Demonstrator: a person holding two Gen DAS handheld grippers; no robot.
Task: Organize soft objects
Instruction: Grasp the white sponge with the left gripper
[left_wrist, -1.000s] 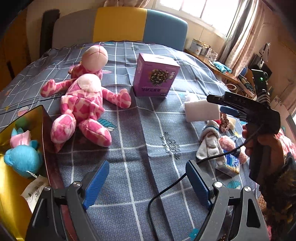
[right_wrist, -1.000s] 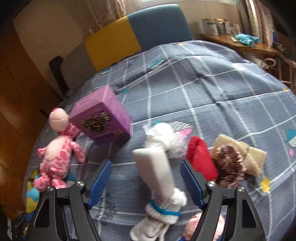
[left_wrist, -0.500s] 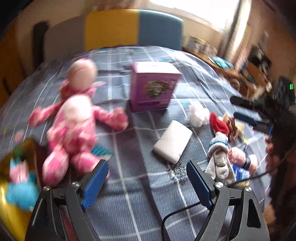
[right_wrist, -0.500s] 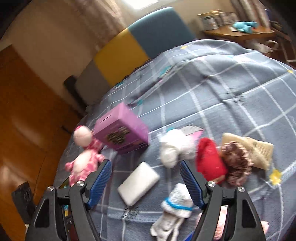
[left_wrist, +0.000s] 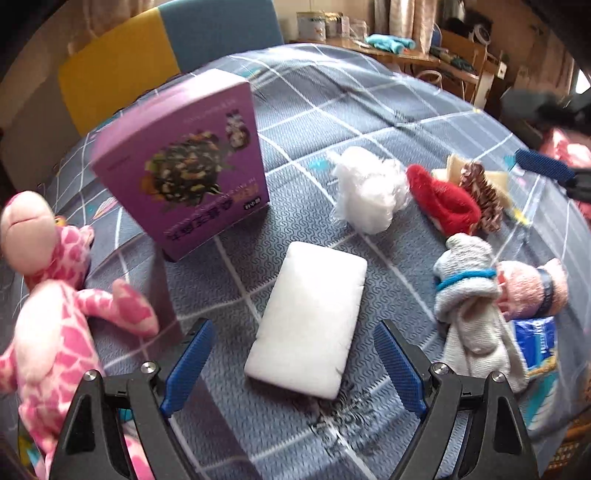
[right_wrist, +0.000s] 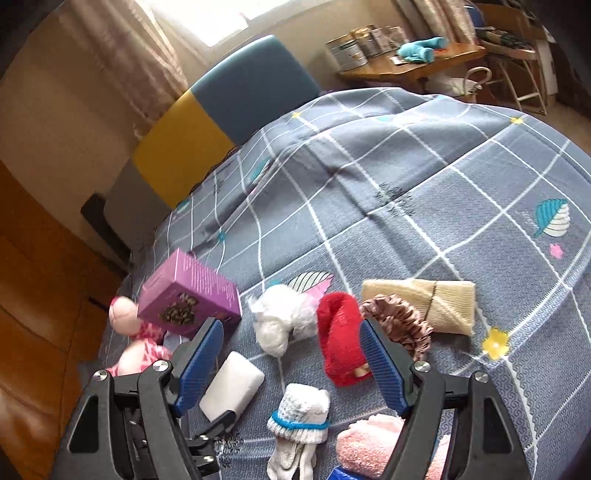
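While both tongs gape empty, white sponge (left_wrist: 310, 325) lies flat (rounded corners), grey bedspread (left_wrist: 369, 122).

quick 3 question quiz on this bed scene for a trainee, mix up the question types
1. True or false: the white sponge lies flat on the bedspread, ahead of the open left gripper.
2. What stands directly behind the sponge? A) purple box B) red mitten C) brown scrunchie
3. Fill in: the right gripper holds ____.

Key: 1 true; 2 A; 3 nothing
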